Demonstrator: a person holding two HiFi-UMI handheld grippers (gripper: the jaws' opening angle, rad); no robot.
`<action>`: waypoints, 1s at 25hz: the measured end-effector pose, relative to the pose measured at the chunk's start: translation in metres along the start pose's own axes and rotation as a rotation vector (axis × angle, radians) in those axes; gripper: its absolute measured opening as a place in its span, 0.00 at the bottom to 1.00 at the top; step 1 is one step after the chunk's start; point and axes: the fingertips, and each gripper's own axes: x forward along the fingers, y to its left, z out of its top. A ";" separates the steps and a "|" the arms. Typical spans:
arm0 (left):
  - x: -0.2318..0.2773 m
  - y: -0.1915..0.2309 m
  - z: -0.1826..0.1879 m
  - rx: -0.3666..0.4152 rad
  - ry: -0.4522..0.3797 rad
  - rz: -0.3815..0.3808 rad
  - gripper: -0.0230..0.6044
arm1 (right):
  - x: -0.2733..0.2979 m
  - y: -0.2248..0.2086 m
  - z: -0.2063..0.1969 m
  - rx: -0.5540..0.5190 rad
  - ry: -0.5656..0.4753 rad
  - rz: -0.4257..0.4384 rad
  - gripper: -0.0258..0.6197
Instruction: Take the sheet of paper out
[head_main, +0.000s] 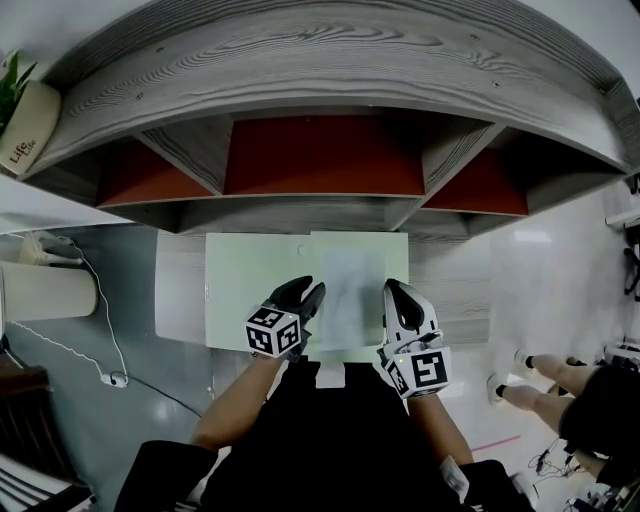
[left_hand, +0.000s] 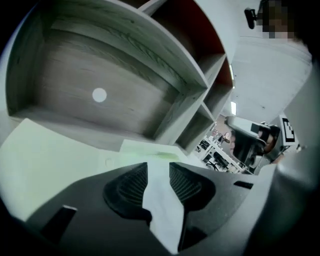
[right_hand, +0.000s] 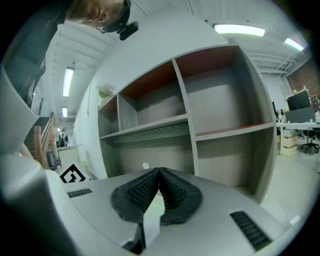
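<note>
Head view | sheet of paper (head_main: 352, 285) | lying on green folder (head_main: 250, 290)

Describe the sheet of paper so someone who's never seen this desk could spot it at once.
In front of the grey wooden shelf unit with red back panels, a pale green folder lies flat on the desk. The sheet of paper lies on the folder's right half: a whitish-grey rectangle, the only thing there that isn't green.
</note>
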 end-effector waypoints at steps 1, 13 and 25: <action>0.004 0.005 -0.007 -0.033 0.020 0.020 0.25 | -0.001 -0.002 -0.001 0.002 0.002 0.000 0.07; 0.038 0.028 -0.050 -0.210 0.189 0.112 0.36 | 0.001 -0.015 -0.008 0.016 0.025 0.030 0.07; 0.055 0.027 -0.058 -0.233 0.226 0.128 0.34 | 0.002 -0.019 -0.014 0.024 0.046 0.061 0.07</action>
